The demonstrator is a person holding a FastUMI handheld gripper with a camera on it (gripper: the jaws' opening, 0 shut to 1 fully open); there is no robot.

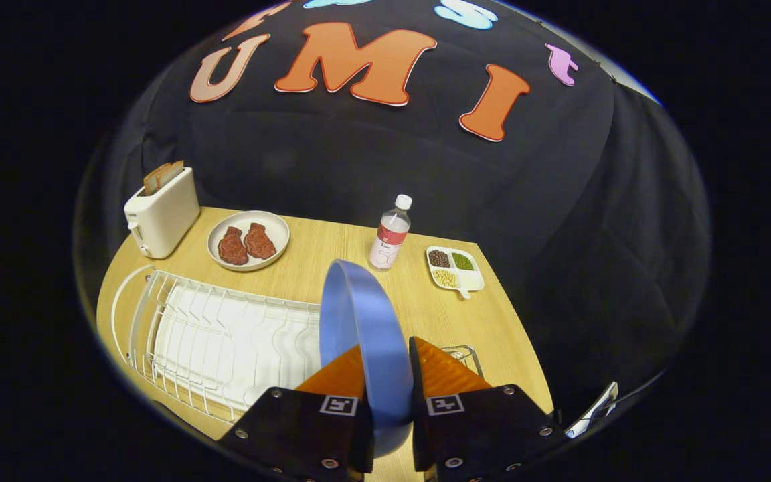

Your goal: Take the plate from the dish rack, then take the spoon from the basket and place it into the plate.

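Observation:
A blue plate (362, 328) stands on edge between my fingers, its rim rising ahead of them above the wooden table (419, 301). My gripper (387, 375) is shut on the plate, one finger pressing each face. The white wire dish rack (218, 341) lies to the left of the fingers, with no dish in its slots. A corner of a wire basket (467, 355) peeks out just right of the right finger; what it holds is hidden.
Beyond the rack sit a white toaster (161, 211) with bread slices and a white plate of two meat pieces (248, 239). A water bottle (391, 233) stands beyond the blue plate. A small divided tray of beans (454, 268) lies to its right, near the table's edge.

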